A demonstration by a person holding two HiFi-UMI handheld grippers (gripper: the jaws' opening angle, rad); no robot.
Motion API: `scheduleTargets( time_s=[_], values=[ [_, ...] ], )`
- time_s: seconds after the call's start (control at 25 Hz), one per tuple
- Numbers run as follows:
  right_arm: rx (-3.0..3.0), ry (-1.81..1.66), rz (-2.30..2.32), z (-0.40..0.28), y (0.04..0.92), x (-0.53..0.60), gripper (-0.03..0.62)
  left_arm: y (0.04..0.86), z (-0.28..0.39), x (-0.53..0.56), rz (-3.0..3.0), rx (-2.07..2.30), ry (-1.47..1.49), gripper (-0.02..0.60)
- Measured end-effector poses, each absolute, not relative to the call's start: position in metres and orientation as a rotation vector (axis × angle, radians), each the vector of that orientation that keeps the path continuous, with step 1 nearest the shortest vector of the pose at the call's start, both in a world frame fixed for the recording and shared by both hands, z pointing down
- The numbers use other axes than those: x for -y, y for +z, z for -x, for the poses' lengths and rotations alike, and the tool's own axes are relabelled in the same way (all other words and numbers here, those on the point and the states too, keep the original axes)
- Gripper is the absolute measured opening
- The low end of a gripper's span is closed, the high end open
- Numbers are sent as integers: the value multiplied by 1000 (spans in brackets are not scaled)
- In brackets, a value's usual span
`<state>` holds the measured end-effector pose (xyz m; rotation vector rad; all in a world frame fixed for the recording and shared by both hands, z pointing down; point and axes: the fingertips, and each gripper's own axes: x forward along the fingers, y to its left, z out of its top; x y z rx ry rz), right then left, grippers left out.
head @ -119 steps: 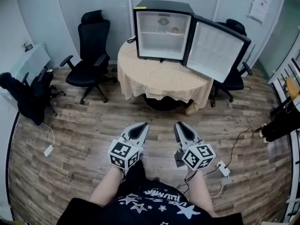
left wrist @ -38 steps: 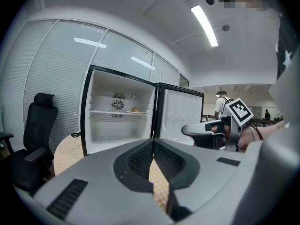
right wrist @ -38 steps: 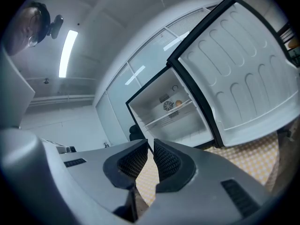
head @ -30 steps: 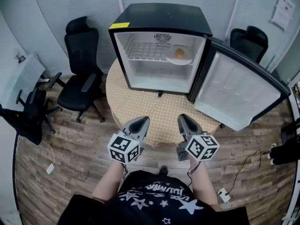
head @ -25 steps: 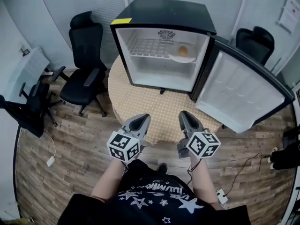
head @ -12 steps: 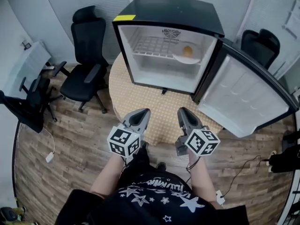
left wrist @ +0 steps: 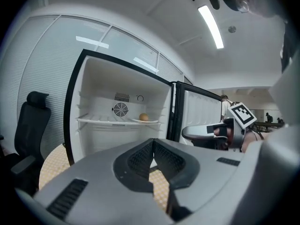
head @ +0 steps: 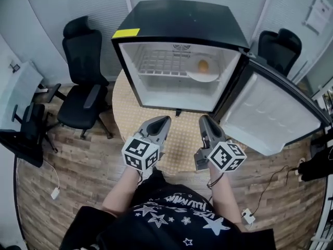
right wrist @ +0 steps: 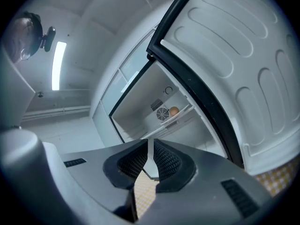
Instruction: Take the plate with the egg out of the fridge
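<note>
Item one, my left gripper (head: 163, 121): held out ahead, roughly level, jaws closed together, empty. Item two, my right gripper (head: 204, 120): just beside it and near parallel, jaws likewise closed, empty. My left forearm (head: 120, 194) and right forearm (head: 222, 196): bare, both extended forward.

Smooth black fridge (head: 179, 17), seemingly wood floor (head: 67, 191)

You held your left gripper (head: 162, 121) and right gripper (head: 205, 120) side by side at lower centre, both pointing at the open fridge (head: 179, 20) on the table (head: 123, 113). The egg (head: 203, 65) sat on its plate (head: 204, 76) at the right of the upper shelf (head: 161, 64); the door (head: 270, 113) hung open rightward.
</note>
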<state>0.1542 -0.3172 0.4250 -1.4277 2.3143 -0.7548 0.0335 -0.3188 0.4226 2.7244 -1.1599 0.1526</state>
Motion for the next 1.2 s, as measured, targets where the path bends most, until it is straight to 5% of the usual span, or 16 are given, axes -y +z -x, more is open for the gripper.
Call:
scheduleTargets(
  time_s=[0.92,1.2],
  values=[
    [-1992,-879,1396,-148,405,425,54,418,-11,436,-2828,1018,181,9],
    [-1770,-999,1317,-159,409,439,155,419,-16,449,-2845,947,177,9]
  ],
)
